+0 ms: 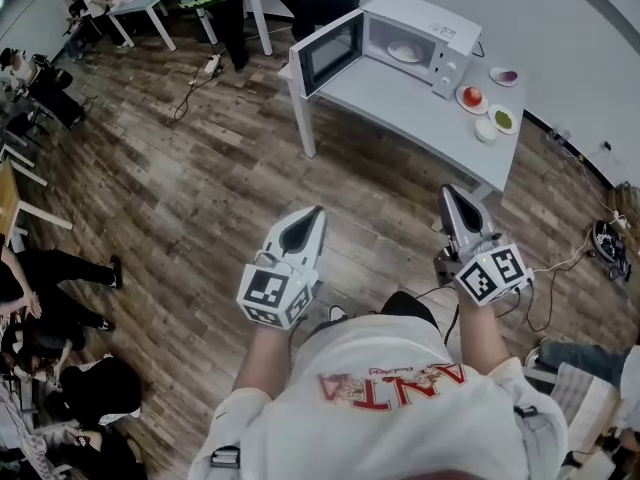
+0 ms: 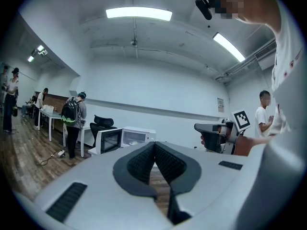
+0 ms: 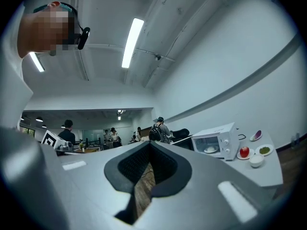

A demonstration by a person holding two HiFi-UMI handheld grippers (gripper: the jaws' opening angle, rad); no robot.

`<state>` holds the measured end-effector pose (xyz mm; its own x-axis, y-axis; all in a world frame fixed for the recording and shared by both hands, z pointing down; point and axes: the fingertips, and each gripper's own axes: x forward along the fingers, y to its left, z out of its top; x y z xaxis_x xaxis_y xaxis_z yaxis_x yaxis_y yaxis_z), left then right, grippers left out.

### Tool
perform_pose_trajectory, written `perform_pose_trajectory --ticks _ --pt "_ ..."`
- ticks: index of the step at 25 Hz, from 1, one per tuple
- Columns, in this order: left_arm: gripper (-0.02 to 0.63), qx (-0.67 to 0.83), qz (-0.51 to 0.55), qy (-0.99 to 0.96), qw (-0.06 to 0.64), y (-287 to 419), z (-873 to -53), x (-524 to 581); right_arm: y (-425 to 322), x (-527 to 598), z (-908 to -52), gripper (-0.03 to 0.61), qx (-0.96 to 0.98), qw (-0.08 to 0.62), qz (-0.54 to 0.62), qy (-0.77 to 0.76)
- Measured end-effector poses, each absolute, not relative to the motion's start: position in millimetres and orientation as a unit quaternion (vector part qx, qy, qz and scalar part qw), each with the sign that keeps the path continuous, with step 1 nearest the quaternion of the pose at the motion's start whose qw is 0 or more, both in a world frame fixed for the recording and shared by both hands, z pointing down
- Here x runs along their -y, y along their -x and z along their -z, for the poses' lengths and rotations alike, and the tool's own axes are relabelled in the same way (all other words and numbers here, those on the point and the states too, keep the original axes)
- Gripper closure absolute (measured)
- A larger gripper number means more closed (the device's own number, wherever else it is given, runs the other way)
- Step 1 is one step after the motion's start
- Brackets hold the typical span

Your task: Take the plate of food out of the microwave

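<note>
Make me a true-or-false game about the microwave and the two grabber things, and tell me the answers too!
1. The door of the microwave is closed. False: it is swung wide open.
2. A plate of food sits inside the microwave. True.
3. The left gripper is holding the plate. False: its jaws are together with nothing between them, and it is out over the floor, apart from the table.
4. The right gripper is shut and empty. True.
5. Small dishes stand on the table beside the microwave. True.
</note>
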<state>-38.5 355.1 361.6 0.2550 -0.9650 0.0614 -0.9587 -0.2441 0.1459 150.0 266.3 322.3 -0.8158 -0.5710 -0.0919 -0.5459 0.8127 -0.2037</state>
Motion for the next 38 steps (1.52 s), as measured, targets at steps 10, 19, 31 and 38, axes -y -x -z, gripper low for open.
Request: perform_pose_trajectory --ticks 10,19,31,38 --pt "0.603 0.6 0.017 -0.795 0.083 64.6 -371.3 -338.4 -127.5 -249.1 -336.7 0.575 -0.943 0.059 0.102 0.312" --pt "0.603 0.606 0.01 -0.792 0.073 92.6 -363.5 -286.5 -91.5 -193.0 -338.5 0.575 -0.947 0.066 0.113 0.292" --pt "0.603 0.608 0.016 -0.791 0.064 88.7 -340.0 -157.7 -100.2 -60.8 -326.9 0.575 -0.945 0.079 0.126 0.292" --pt "0.603 0.601 -0.001 -0.796 0.074 67.3 -341.7 -81.6 -125.3 17.6 -344.6 0.575 -0.932 0.083 0.169 0.309"
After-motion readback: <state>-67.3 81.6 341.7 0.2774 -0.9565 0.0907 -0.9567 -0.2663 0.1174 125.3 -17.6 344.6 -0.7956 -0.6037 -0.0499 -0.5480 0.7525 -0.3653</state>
